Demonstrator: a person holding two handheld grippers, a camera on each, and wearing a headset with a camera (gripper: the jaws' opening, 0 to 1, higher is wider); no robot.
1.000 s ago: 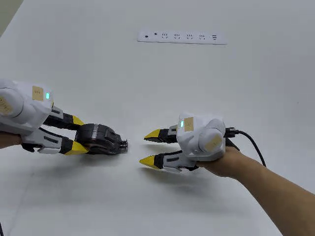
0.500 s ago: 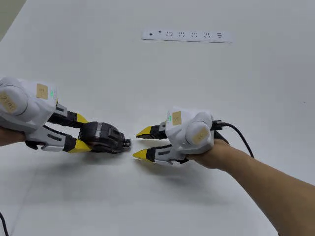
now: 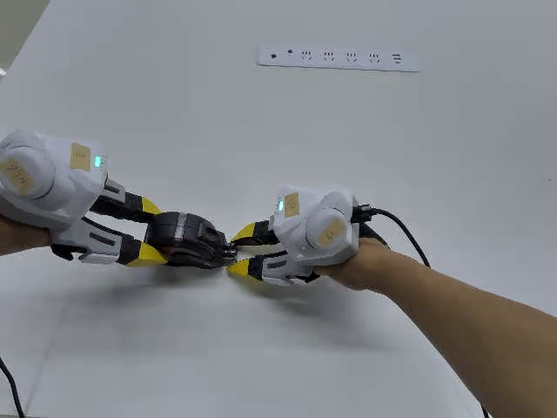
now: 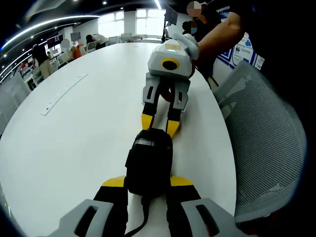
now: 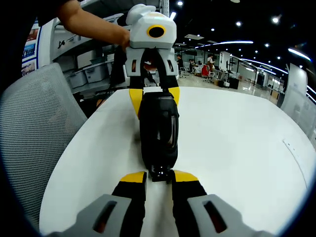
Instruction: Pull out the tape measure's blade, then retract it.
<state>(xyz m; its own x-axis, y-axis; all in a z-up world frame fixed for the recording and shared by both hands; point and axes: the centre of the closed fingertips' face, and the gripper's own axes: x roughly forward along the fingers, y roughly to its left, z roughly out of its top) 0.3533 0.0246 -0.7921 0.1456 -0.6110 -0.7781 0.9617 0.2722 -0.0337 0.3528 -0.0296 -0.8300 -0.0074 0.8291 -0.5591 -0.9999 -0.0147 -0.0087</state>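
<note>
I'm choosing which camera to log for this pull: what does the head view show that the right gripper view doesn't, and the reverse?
The head view adds the power strip at the far side of the white table, and the cable running from the right gripper. The right gripper view adds a mesh chair back beside the table, an office with ceiling lights behind, and a close look at the blade tip between its open jaws. Both share the black tape measure, clamped in the left gripper.

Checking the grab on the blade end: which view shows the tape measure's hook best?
Right gripper view: the hook sits centred between the right tongs. Head view shows it tiny; in the left gripper view the case hides it.
</note>
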